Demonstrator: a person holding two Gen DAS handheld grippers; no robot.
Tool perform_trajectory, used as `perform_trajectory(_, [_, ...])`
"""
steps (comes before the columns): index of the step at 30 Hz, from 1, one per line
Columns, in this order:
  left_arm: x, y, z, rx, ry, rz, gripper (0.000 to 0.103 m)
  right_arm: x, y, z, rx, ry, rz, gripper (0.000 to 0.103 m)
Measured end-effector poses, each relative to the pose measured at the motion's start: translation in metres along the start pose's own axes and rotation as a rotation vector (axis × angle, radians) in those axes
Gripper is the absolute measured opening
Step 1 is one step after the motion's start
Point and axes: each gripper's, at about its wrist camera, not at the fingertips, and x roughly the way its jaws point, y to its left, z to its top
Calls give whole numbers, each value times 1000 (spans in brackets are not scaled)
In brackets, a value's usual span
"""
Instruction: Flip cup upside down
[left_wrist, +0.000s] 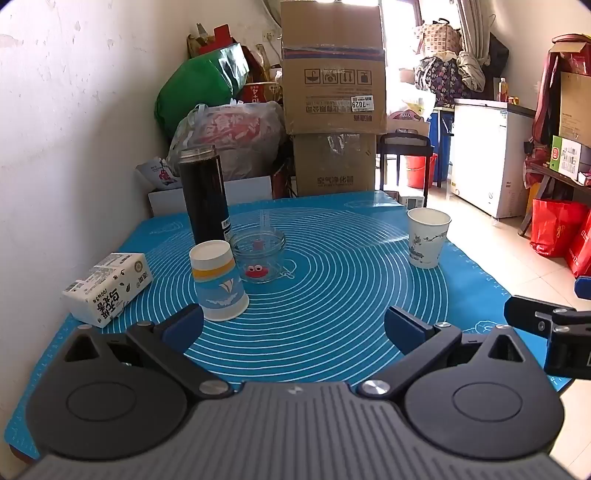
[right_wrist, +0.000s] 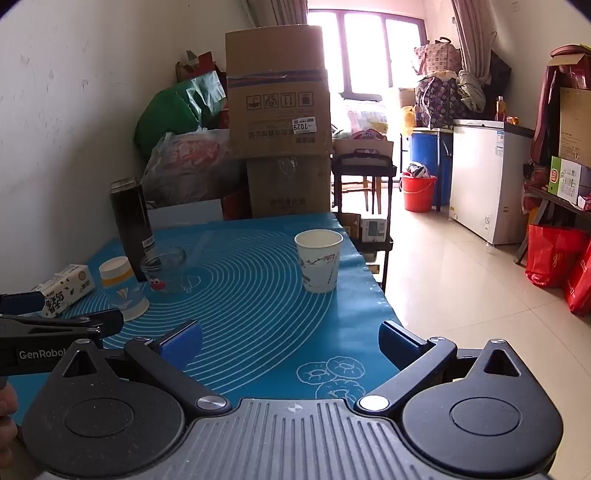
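Observation:
A white paper cup with a plum-branch print (left_wrist: 428, 238) (right_wrist: 319, 260) stands upright, mouth up, near the right edge of the blue mat (left_wrist: 332, 280) (right_wrist: 258, 295). A blue-and-white paper cup (left_wrist: 218, 280) (right_wrist: 122, 286) stands upside down at the left. My left gripper (left_wrist: 293, 328) is open and empty, low over the mat's near edge; the inverted cup is just beyond its left finger. My right gripper (right_wrist: 291, 341) is open and empty, well short of the upright cup. Each gripper shows at the edge of the other's view.
A tall black flask (left_wrist: 205, 195) (right_wrist: 131, 229), a small glass jar with a red face (left_wrist: 260, 256) (right_wrist: 164, 269) and a tissue pack (left_wrist: 107, 286) (right_wrist: 64, 290) stand at the left. Stacked cardboard boxes (left_wrist: 332, 92) rise behind the table. The table's right edge drops to tiled floor (right_wrist: 461, 295).

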Motion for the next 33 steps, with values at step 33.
perform_trajectory(33, [-2, 1, 1, 2, -6, -2, 103, 3, -1, -2, -2, 4, 9, 103])
